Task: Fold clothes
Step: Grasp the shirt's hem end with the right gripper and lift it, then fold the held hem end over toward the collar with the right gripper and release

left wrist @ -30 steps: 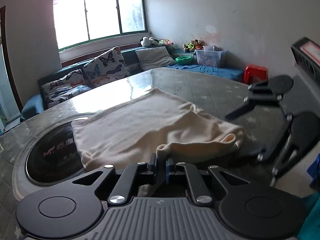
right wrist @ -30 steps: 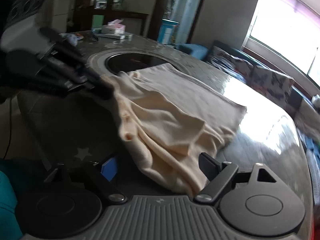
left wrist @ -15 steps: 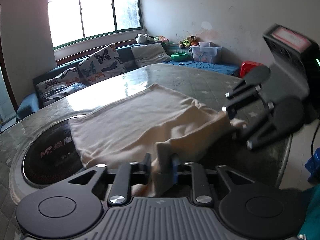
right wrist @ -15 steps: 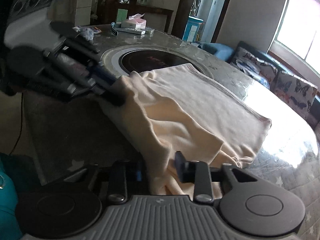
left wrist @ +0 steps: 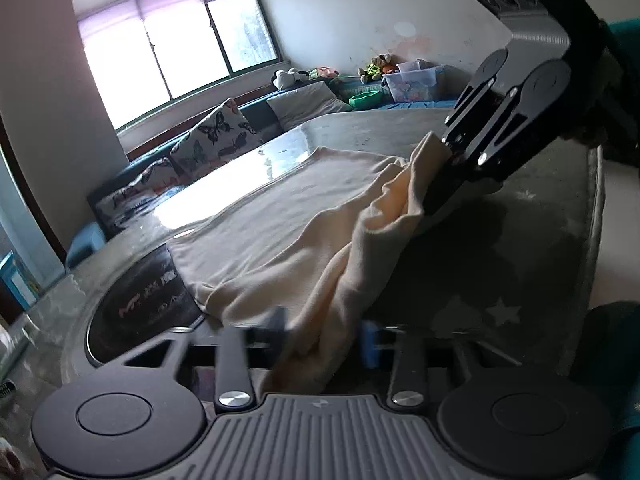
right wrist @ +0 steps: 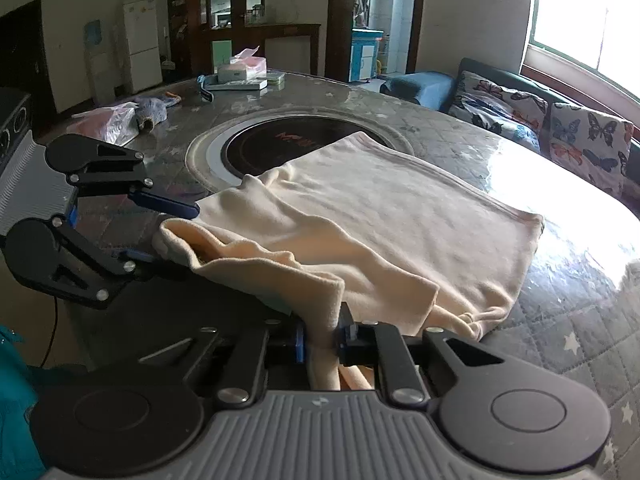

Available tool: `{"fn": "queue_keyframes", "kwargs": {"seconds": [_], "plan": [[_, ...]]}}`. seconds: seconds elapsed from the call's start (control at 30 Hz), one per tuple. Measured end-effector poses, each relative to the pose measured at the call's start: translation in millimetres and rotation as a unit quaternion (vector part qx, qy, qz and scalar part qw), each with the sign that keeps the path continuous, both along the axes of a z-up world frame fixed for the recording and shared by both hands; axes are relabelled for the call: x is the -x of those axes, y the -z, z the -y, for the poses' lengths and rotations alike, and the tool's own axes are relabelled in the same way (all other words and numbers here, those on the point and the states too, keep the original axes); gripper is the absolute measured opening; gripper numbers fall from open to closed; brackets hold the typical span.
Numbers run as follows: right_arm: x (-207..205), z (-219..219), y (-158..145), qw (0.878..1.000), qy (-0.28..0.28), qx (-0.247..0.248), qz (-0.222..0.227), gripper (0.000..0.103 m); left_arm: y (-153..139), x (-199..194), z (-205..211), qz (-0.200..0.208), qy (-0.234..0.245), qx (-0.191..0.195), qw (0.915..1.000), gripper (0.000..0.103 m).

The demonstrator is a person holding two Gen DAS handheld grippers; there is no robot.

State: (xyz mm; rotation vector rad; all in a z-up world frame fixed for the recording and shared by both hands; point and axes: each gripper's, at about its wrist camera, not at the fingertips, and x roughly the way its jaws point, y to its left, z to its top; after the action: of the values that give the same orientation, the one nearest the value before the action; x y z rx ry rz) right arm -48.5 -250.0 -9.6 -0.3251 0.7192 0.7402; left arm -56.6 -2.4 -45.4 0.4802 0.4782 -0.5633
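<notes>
1. The left gripper (left wrist: 324, 332) has its fingers (left wrist: 369, 343) spread apart (the right wrist view shows the gap plainly, one blue-tipped finger above the other), with cream cloth lying loosely between them.
2. The right gripper (right wrist: 322, 340) has its fingers (right wrist: 345, 342) pressed together on a fold of cloth (right wrist: 360, 232).
3. Seen from the left wrist view, the right gripper angles down from the upper right, its tips buried in the fabric.
4. The two grippers sit well apart along the near hem.
</notes>
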Motion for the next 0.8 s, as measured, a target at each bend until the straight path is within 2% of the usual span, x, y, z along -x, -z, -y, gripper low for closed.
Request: {"fn": "queue_keyframes", "kwargs": {"seconds": [0.07, 0.13, 0.37, 0.63, 0.8], "plan": [[2, 1, 0, 1.000, 0.006, -0.002, 0.003, 0.011, -1, -2, -2, -0.005, 0.004, 0.006, 1.0000, 0.012], [4, 2, -1, 1.000, 0.009, -0.006, 0.006, 0.011, -7, -3, -7, -0.014, 0.001, 0.025, 0.9996, 0.010], [26, 10, -21, 1.000, -0.006, -0.016, 0.021, 0.011, -32, 10, -16, -0.032, 0.018, 0.060, 0.9975, 0.009], [80, 25, -53, 0.999, -0.053, -0.012, 0.005, 0.011, -64, 58, -24, -0.049, 0.053, 0.080, 0.9941, 0.009], [85, 25, -66, 0.998, -0.060, -0.008, -0.005, 0.010, -71, 48, -23, -0.040, 0.049, 0.084, 0.9944, 0.009]]}}
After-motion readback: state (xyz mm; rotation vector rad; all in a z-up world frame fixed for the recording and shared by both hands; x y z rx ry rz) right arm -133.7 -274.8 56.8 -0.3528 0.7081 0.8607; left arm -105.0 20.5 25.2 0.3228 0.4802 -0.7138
